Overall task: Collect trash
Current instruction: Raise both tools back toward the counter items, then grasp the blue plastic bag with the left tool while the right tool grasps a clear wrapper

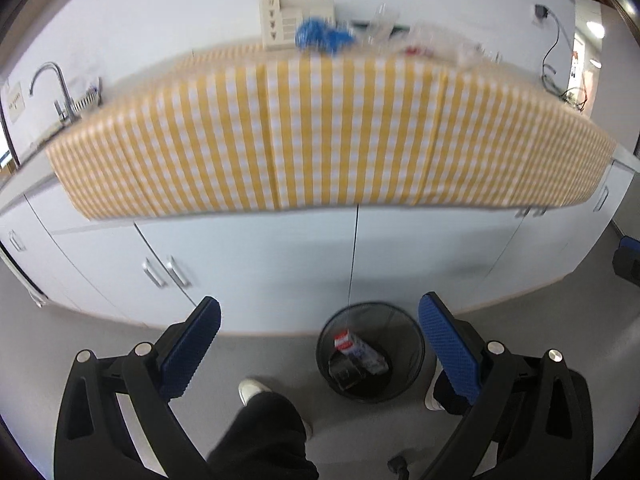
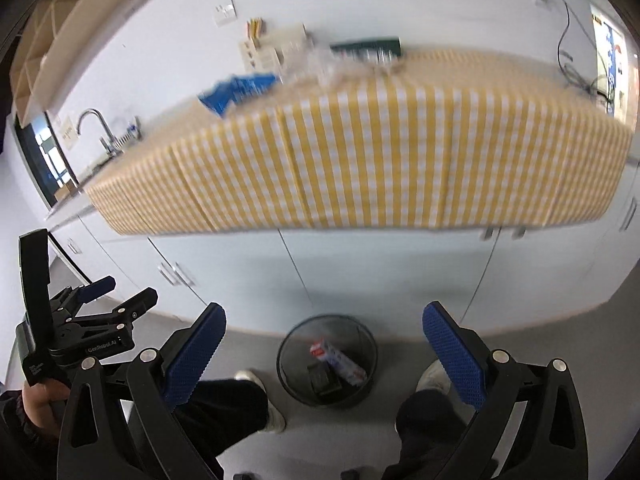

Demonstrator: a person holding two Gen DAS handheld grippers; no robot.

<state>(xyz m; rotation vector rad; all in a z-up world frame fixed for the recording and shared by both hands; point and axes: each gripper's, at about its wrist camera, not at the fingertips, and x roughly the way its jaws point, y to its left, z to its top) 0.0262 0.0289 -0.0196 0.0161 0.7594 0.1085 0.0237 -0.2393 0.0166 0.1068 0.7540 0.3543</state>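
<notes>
Both grippers, left gripper (image 1: 319,326) and right gripper (image 2: 323,325), gape empty above the black mesh wastebasket (image 1: 370,350); crinkled clear plastic trash (image 1: 436,42) near the counter's far edge may slip.

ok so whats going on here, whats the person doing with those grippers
A person is standing at a counter draped in a yellow checked cloth, with a hand-held gripper in each hand. The left hand-held gripper and right hand-held gripper are both open and empty. A black mesh bin on the floor already holds a carton. Blue and clear items remain on the counter.
</notes>
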